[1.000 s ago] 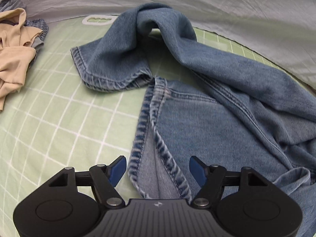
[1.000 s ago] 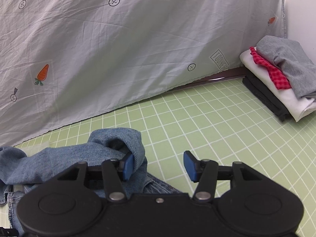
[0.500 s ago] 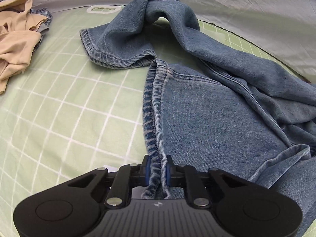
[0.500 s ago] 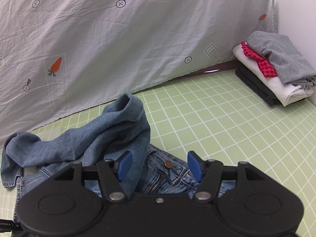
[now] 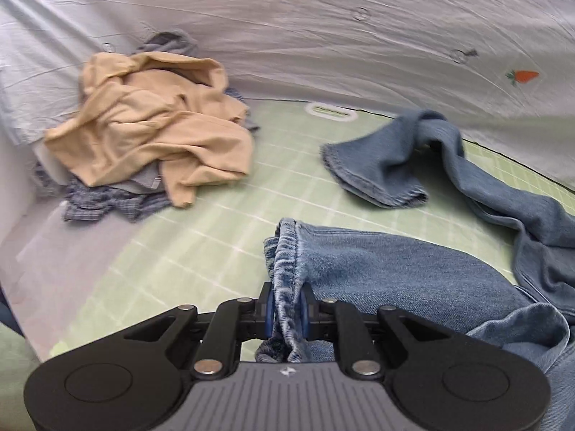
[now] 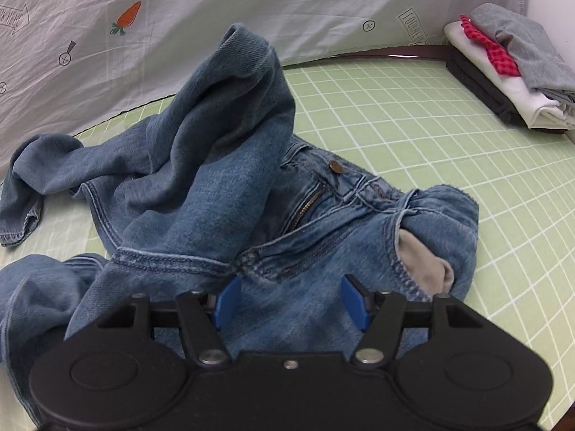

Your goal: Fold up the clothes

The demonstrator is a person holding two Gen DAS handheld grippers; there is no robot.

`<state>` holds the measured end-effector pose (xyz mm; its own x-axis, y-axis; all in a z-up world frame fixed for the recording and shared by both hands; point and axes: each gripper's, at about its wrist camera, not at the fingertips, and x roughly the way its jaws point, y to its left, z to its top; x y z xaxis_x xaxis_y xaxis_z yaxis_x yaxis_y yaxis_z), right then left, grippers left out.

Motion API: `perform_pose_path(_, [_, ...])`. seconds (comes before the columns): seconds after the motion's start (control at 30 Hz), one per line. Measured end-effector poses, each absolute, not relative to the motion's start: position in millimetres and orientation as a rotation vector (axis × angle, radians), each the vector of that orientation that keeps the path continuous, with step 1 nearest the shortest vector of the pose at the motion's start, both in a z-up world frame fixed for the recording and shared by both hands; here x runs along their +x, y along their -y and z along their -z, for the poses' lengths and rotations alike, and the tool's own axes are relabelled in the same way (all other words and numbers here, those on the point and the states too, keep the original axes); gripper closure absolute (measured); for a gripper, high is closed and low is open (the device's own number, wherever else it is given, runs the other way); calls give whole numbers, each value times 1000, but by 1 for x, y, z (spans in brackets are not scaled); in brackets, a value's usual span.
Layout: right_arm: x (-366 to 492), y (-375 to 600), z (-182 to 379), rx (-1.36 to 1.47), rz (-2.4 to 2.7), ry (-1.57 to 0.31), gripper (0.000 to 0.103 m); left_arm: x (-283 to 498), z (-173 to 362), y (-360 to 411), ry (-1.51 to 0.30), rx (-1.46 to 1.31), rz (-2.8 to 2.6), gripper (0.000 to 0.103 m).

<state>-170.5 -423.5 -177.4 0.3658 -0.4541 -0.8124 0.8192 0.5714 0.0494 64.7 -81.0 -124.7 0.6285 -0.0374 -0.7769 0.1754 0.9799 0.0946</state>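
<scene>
Left wrist view shows the left tongs [image 5: 286, 309] clamped narrow on a hem of the jeans [image 5: 395, 276], so the spreading-out step is in hand. Next, I judge, the right tongs [image 6: 290, 301], standing wide and empty, must grip near the waistband. Crumpled on the green gridded surface [image 6: 413, 107], the jeans lie just ahead of and under both tongs

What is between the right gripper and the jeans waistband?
Nothing visible. The right gripper hangs open right over the jeans, with the waistband and button bare just ahead of it. The left gripper is shut on a leg hem.
</scene>
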Motion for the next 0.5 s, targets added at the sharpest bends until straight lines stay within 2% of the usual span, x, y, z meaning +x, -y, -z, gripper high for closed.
perform_pose_path(0.23, [-160,399,185,467,876,-886,40,75,134,-15,-907,147,-127,87])
perform_pose_path(0.4, [-166,395,185,496,903,-886,40,76,153,-52,-958,186,-234,86])
perform_pose_path(0.5, [-166,395,182,496,910,-877,40,75,154,-65,-999,102,-238,83])
